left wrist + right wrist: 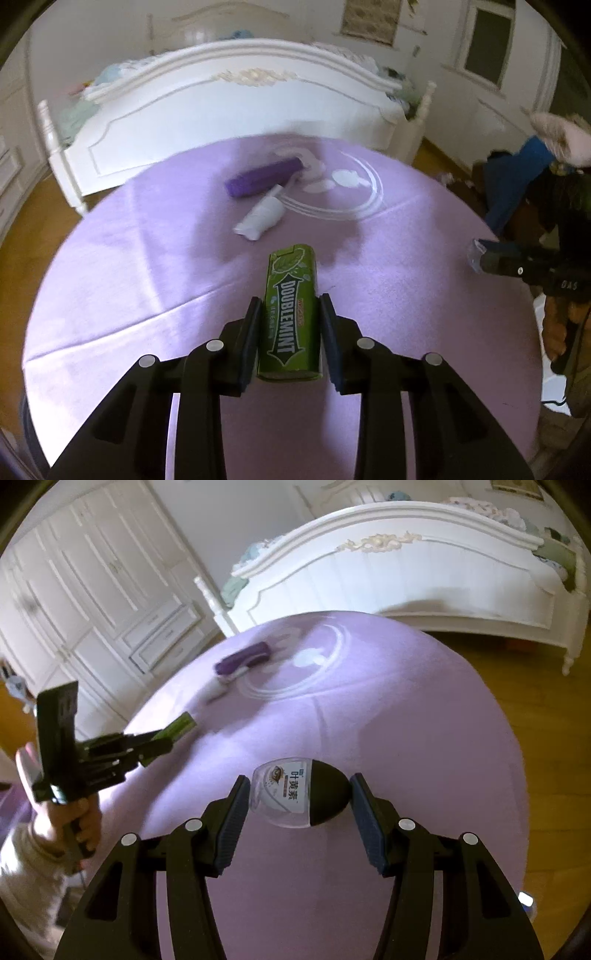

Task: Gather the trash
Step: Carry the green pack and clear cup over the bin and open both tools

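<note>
My left gripper (290, 325) is shut on a green Doublemint gum box (291, 288), which sticks out forward between its pads, above the purple round table (110, 280). In the right wrist view that gripper (166, 738) shows at the left with the green box (183, 723) in it and a hand on its handle. My right gripper (299, 801) is shut on a small clear bottle (280, 794) with a black cap, lying crosswise between the pads. A purple box (264, 177) and a crumpled white packet (260, 218) lie farther out on the table.
A white bed footboard (236, 110) stands just beyond the table. White wardrobe doors (92, 590) fill the left in the right wrist view. Wooden floor (535, 738) surrounds the table. Blue and dark clothing (517, 184) is piled at the right.
</note>
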